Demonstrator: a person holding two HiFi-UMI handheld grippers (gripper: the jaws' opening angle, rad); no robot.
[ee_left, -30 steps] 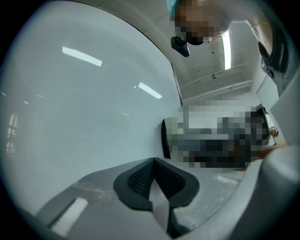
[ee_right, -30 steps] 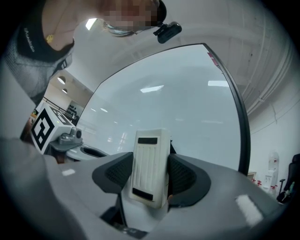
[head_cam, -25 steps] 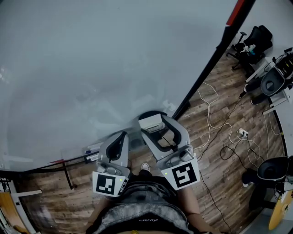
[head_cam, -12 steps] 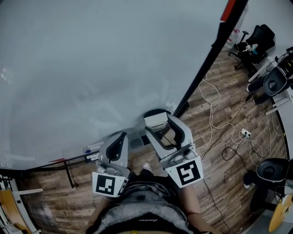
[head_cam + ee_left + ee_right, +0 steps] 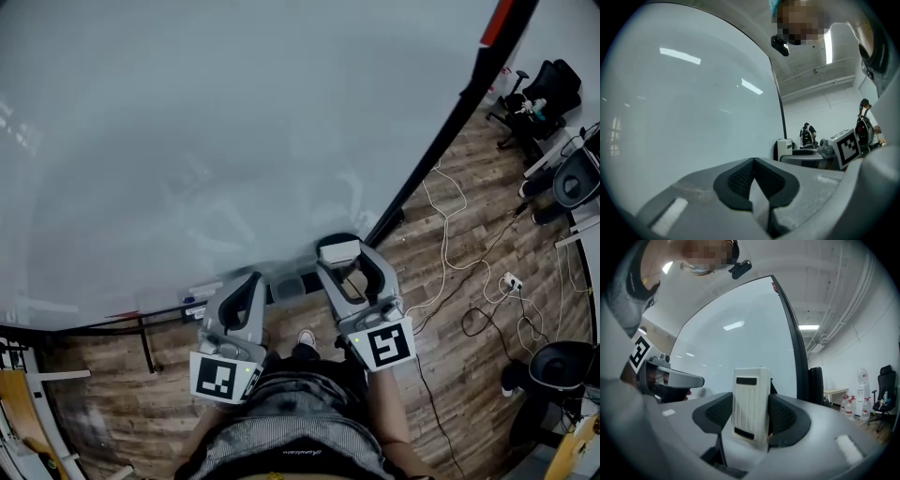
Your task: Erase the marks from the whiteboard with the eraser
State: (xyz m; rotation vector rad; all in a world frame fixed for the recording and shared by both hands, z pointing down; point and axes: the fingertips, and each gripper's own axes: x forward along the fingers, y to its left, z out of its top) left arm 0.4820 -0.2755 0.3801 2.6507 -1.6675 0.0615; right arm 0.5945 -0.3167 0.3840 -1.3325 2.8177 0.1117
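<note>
So the whiteboard (image 5: 206,122) takes up pretty much the whole head view, with its black frame post (image 5: 441,141) running down the right edge to the wooden floor (image 5: 469,262). I can't pick out any clear pen marks. There are only some faint cloudy smears toward the lower middle of the board, so my guess is most of the wiping is done, or whatever's left is really light.

Both grippers are low, close to the person's body, down by the board's bottom edge. The left gripper (image 5: 249,281) has its jaws pressed together with nothing in them, so it's just along for the ride.

The right gripper (image 5: 345,261) is the one that matters. Its jaws are clamped on both sides of the white eraser (image 5: 751,404). The eraser stands upright between them, long axis running out along the jaws, and its far end sticks out past the tips toward the board. It's up near the board's bottom right corner, just beside the frame post. Can't tell if it's actually touching the surface.

The smeared patch is up and to the left of the eraser, so I'd say the next stroke belongs to the right hand, pushing forward and sweeping left.
</note>
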